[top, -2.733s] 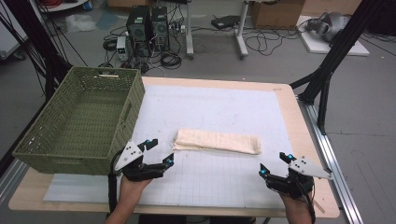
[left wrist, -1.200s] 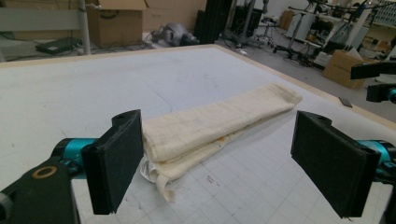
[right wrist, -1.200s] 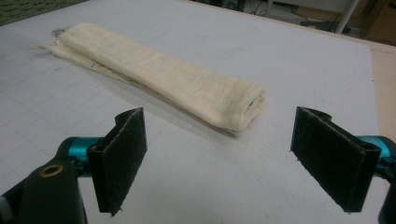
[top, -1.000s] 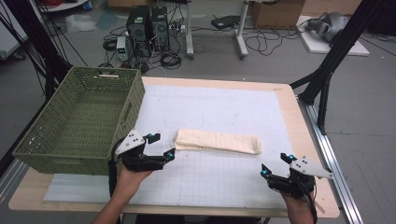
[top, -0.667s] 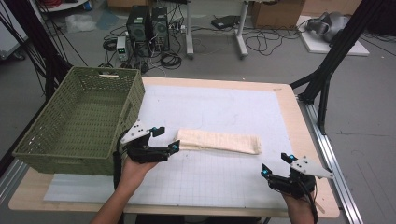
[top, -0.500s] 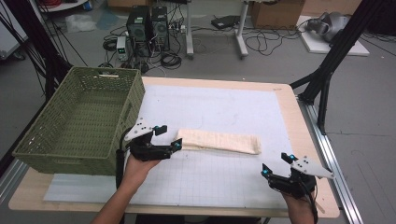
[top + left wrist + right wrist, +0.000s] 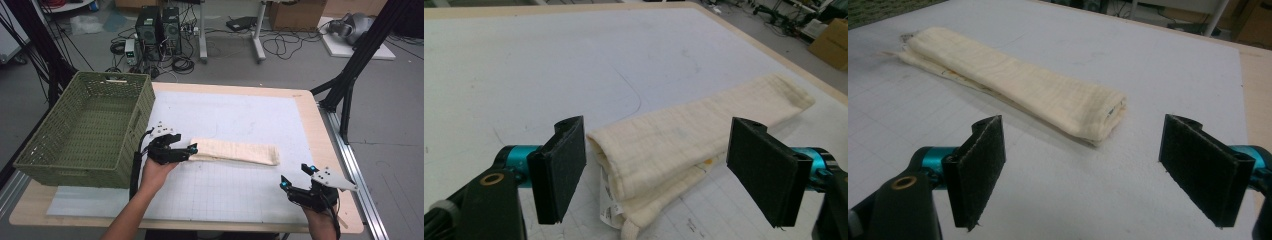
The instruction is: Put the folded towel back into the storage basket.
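A green wicker basket (image 7: pixel 82 132) stands empty at the bench's (image 7: pixel 305 107) left edge. Just beside it, the left gripper (image 7: pixel 186 151) has reached the near end of a folded cream towel (image 7: pixel 235 151). Its jaws have just been closing a little, yet they stand wide apart, with the towel's folded end and label between them and neither pad pressing on the cloth. The step in hand looks like the approach to a grasp. The next move calls for the gripper to settle lower over the stacked layers and close on all of them, not the top fold alone. The towel lies flat on the white grid mat (image 7: pixel 225 195) at mid-bench. Its long axis runs across the bench from left to right, its far end slanting slightly toward the person. At the right, well apart from the towel, the right gripper (image 7: pixel 295 176) rests near the bench's front corner, jaws open and empty.
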`<state>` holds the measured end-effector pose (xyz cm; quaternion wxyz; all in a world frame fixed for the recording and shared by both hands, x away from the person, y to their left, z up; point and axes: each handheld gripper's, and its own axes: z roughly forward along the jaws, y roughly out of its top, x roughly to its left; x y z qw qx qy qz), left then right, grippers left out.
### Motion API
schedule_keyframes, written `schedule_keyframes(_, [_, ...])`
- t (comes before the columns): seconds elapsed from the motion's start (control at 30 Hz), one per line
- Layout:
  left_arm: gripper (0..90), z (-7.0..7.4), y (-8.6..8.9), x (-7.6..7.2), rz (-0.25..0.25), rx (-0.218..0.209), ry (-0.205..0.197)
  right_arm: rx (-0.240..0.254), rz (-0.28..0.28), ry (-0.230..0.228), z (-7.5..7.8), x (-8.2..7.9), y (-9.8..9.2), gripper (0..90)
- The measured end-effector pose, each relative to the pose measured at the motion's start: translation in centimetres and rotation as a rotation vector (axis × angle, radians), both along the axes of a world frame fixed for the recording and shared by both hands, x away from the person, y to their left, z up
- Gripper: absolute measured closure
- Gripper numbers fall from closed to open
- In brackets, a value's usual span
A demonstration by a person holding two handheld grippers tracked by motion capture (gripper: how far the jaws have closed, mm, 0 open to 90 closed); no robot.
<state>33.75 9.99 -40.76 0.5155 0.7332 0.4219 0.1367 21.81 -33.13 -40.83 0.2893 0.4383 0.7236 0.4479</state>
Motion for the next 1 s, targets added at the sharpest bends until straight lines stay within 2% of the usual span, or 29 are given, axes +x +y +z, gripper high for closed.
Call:
schedule_keyframes(0.1, [26.8,-0.7,-0.5,0.8,0.004,0.013,0.033,-0.006,0.002,-0.002,0.0,0.1,0.0,17.2])
schedule_keyframes(0.13, [29.6,-1.1,-0.8,1.3,0.009,0.026,0.056,-0.004,0.003,0.000,0.0,0.0,0.1,17.2])
schedule_keyframes(0.2, [32.0,-1.3,-0.8,1.5,0.009,0.029,0.070,-0.008,0.003,-0.001,0.0,0.0,0.1,17.2])
schedule_keyframes(0.23, [41.9,-1.5,-0.9,1.7,-0.002,0.026,0.076,-0.008,0.006,-0.003,0.0,0.1,0.1,17.2])
schedule_keyframes(0.27, [41.9,-1.6,-0.9,1.8,-0.007,0.034,0.078,-0.008,0.006,-0.003,0.0,0.1,0.1,17.2])
schedule_keyframes(0.3, [47.6,-1.8,-1.0,1.9,-0.011,0.050,0.078,-0.007,0.003,0.001,0.0,0.1,0.1,17.2])
schedule_keyframes(0.33, [47.6,-2.0,-1.1,2.0,-0.015,0.057,0.089,-0.007,0.003,0.001,0.0,0.1,0.1,17.2])
schedule_keyframes(0.37, [48.2,-2.3,-1.3,2.1,-0.032,0.092,0.101,-0.006,0.002,-0.001,0.0,0.1,0.0,17.2])
schedule_keyframes(0.4, [48.0,-2.3,-1.3,2.1,-0.032,0.092,0.101,-0.006,0.002,-0.001,0.0,0.1,0.0,17.2])
schedule_keyframes(0.43, [47.1,-2.5,-1.4,2.1,-0.032,0.110,0.100,-0.005,0.001,-0.002,0.0,0.1,-0.1,17.2])
schedule_keyframes(0.6, [48.8,-2.8,-1.5,2.2,-0.016,0.147,0.125,-0.007,0.002,-0.003,-0.1,0.1,-0.1,17.2])
schedule_keyframes(0.67, [54.4,-2.9,-1.6,2.2,-0.029,0.158,0.122,-0.006,0.002,-0.001,0.0,0.1,0.0,17.2])
schedule_keyframes(0.7, [65.4,-2.9,-1.7,2.1,-0.033,0.164,0.119,-0.008,0.001,0.000,-0.1,0.1,0.0,17.2])
schedule_keyframes(0.73, [65.4,-2.9,-1.7,2.1,-0.043,0.184,0.116,-0.008,0.001,0.000,-0.1,0.1,0.0,17.2])
schedule_keyframes(0.77, [70.3,-3.0,-1.8,2.1,-0.044,0.187,0.122,-0.012,0.003,-0.002,-0.1,0.1,0.0,17.2])
schedule_keyframes(0.8, [81.6,-2.9,-1.8,2.0,-0.045,0.200,0.120,-0.015,0.003,-0.001,-0.1,0.1,0.0,17.2])
schedule_keyframes(0.93, [84.7,-2.6,-1.6,1.5,-0.044,0.182,0.110,-0.010,0.000,-0.001,-0.1,0.1,-0.1,17.2])
schedule_keyframes(1.0, [84.8,-2.5,-1.4,1.2,-0.041,0.123,0.136,-0.011,-0.001,0.001,-0.1,0.1,-0.1,17.2])
